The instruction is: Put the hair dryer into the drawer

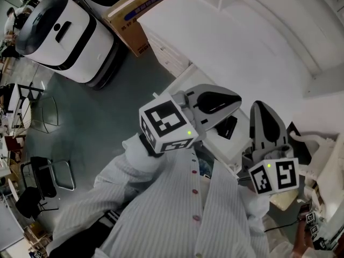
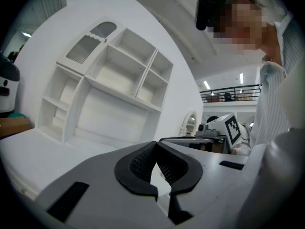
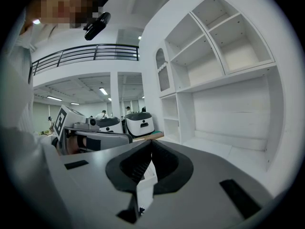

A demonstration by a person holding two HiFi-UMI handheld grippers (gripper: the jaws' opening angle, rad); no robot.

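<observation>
In the head view my left gripper reaches to the right over the front edge of a white desk. My right gripper points up beside it. Both point about level at the white shelf unit. The left gripper is shut, pads together with nothing between them. The right gripper is also shut and empty. Below and between them a white drawer-like box juts from the desk front, with a small dark thing at it that I cannot make out. No hair dryer shows clearly.
A white wheeled machine and a cardboard box stand on the grey floor at the left. Black chairs sit lower left. White and dark items crowd the right edge. The shelf unit has bare compartments.
</observation>
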